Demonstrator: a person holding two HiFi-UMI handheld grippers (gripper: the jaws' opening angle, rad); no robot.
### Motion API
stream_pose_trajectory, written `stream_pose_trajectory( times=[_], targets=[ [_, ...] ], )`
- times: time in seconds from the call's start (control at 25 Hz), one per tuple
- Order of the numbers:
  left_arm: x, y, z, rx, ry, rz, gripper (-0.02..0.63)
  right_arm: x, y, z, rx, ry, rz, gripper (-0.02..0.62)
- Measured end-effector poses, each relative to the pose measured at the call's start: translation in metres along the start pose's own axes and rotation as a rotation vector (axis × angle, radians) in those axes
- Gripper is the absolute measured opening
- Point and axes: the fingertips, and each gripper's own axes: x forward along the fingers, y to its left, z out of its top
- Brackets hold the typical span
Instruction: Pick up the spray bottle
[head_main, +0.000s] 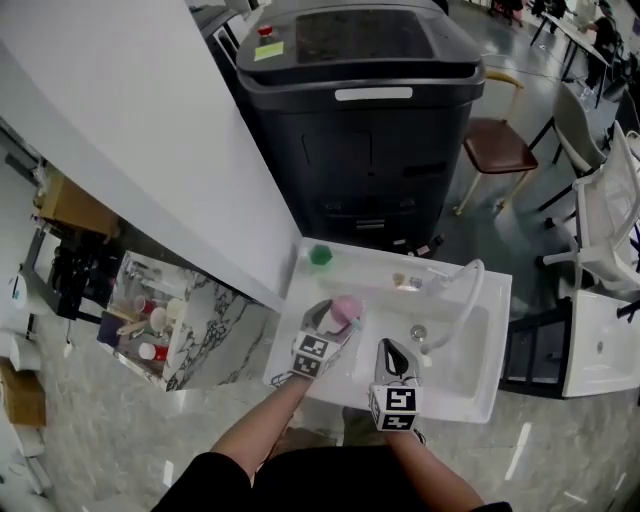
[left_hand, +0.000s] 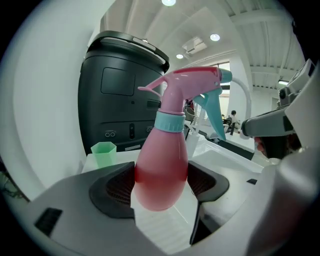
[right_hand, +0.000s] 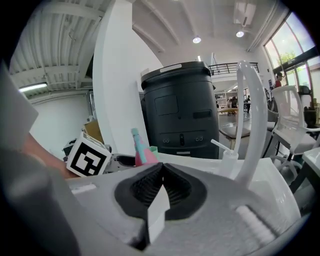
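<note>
Left gripper view | spray bottle (left_hand: 162, 160): pink body, teal collar and trigger | left gripper (left_hand: 161, 185) clamps it | right gripper (right_hand: 161, 189) closed

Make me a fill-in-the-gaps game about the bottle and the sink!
The left tool grips a ___ spray bottle.
The right tool is shut and holds ___.
The little cup on the sink is ___.
Missing words: pink; nothing; green.

A lab-like office hall: white sink (head_main: 468, 368), black machine (head_main: 370, 130), chairs (head_main: 500, 145), ceiling lights (right_hand: 196, 40).
</note>
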Motion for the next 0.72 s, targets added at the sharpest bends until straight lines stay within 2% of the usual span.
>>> stream_pose_trajectory(
  times=[0.32,0.72],
  targets=[
    [-0.108,-0.022,-0.046,-0.078,-0.042,-0.007,0.341,-0.062,0.052,-0.024,-0.006,-0.02,-0.078,-0.002],
    [-0.261,-0.076,-0.1,-0.056,-0.045,-0.049,0.341,-0.171,0.143,-0.075,0.019,-0.041,-0.162,-0.002]
  ],
)
